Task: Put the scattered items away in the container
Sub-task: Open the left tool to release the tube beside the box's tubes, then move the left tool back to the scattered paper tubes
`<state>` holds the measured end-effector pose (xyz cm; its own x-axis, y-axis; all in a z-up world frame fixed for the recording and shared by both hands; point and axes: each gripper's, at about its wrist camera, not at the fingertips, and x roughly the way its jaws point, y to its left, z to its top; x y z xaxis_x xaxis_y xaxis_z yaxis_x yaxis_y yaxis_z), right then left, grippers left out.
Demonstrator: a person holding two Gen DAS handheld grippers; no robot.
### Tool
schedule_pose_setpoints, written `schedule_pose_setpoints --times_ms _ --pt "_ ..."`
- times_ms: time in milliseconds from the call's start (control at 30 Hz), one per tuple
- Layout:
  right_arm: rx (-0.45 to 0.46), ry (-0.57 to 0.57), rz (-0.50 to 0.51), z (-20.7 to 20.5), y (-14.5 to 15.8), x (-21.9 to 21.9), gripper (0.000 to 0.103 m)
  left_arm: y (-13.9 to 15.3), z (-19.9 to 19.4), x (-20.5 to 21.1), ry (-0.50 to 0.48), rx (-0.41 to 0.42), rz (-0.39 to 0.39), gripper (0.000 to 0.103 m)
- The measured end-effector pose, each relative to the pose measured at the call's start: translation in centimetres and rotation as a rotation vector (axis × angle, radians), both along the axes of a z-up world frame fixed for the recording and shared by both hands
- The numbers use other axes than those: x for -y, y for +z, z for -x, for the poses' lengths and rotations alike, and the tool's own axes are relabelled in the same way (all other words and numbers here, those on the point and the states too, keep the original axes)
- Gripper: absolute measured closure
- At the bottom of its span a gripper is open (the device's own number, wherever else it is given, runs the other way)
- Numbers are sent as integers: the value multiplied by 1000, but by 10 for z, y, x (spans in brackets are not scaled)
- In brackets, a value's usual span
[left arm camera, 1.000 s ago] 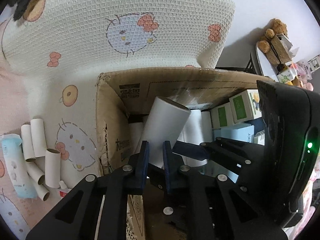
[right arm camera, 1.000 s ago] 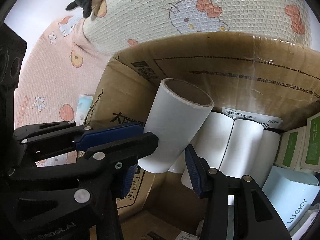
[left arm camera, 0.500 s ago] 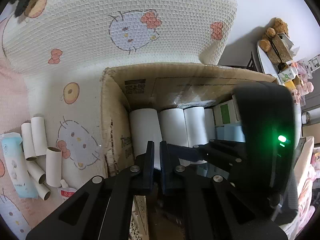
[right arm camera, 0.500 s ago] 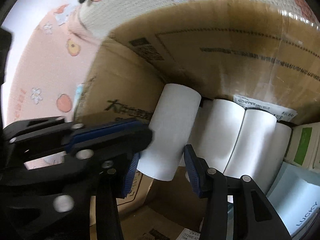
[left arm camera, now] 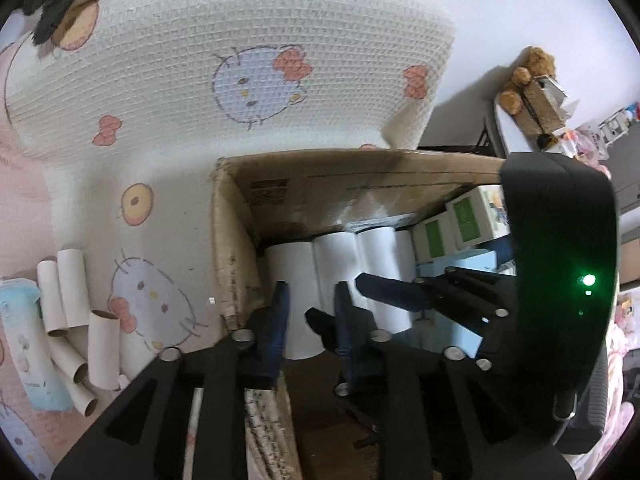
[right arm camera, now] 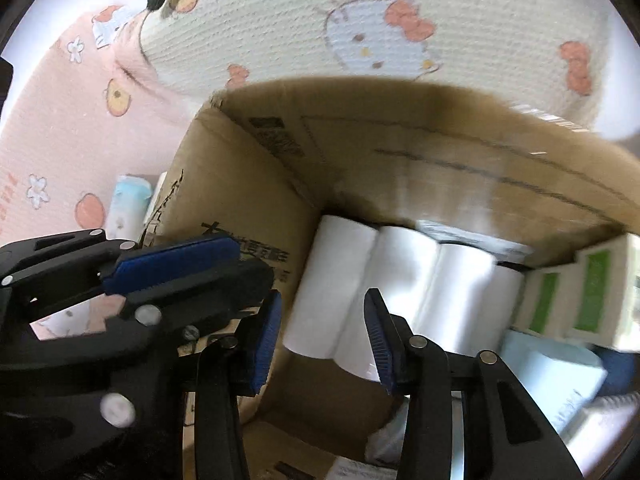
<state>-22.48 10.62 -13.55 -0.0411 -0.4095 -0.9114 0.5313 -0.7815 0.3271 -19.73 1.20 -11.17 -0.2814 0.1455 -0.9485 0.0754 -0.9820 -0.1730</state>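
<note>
Both tools gape over smooth white rolls (right arm camera: 332, 292) in corrugated cardboard box (left arm camera: 232, 248).

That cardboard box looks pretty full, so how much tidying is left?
Done: white rolls and green-labelled cartons sit inside the cardboard box. In hand: nothing; both hand-held grippers hover over the rolls. Left: cardboard tubes and a blue packet on the mat.

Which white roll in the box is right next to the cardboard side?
The leftmost white roll, the one lying against the cardboard box's left wall. The other rolls lie further right, towards the green-labelled boxes.
</note>
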Motion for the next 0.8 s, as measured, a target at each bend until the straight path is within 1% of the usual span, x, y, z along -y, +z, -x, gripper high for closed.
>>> schedule_pose_setpoints --times_ms 67,133,200,233,333,433,467,500,533,567,667,733,800 --pt "-35 -19 -35 0 8 -6 64 5 -1 -4 -15 -27 2 60" --pt "-78 -39 -62 -3 18 -12 64 12 -3 -8 -28 -64 30 57" --pt "-112 -42 -64 -6 29 -4 64 22 -7 -11 -32 -125 68 56" --pt "-129 -46 -66 -8 35 -6 64 26 -8 -12 -35 -152 72 56" --pt "-171 -51 -64 -14 49 -9 64 34 -14 -8 -39 -202 57 56" --pt "-212 -53 -51 -23 61 -6 64 39 -22 4 -11 -257 13 56" --pt "-220 -56 -52 -23 64 -6 64 40 -26 10 3 -273 -1 57" --pt "-230 -58 -54 -24 66 -6 64 40 -29 15 16 -290 -13 66" --pt "-242 -63 -54 -25 69 -6 64 41 -31 19 29 -303 -18 83" --pt "-256 -67 -56 -27 72 -5 64 41 -35 27 54 -313 -14 91" --pt "-285 -69 -54 -32 81 2 64 46 -43 48 95 -335 -17 91" --pt "-303 -58 -36 -37 90 11 63 52 -53 67 141 -354 -16 91" --pt "-321 -44 -21 -43 100 21 63 61 -67 89 202 -379 3 91"
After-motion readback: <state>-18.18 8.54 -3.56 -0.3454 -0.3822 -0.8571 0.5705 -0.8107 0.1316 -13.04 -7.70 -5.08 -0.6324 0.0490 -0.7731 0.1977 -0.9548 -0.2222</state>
